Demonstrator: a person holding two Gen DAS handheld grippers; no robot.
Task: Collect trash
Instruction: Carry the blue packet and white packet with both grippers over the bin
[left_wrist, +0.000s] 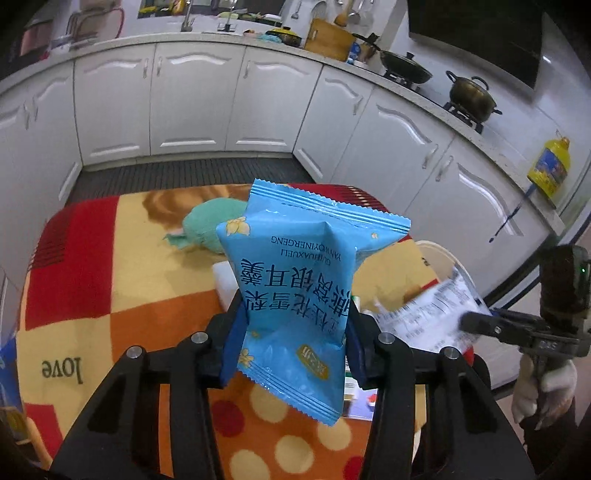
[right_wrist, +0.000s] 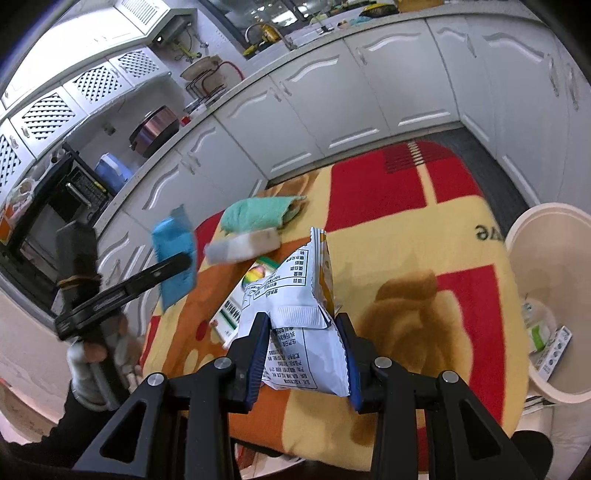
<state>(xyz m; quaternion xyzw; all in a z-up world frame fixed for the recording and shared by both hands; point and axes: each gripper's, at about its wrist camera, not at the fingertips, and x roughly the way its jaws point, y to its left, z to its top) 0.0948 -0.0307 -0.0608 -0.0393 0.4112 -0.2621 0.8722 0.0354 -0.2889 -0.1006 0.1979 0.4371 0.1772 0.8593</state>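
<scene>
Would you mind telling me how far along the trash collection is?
Done: a few cartons already lie in the cream bin. In hand: the left gripper grips a blue snack packet, the right gripper a white wrapper, neither binned yet. Left: a flat box on the blanket.

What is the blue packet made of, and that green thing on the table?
The blue packet looks like thin glossy plastic film: it shines, crinkles, and has zigzag sealed ends. The green thing looks like soft terry cloth, matte and fuzzy, folded up; probably a rag, though I cannot be sure.
</scene>
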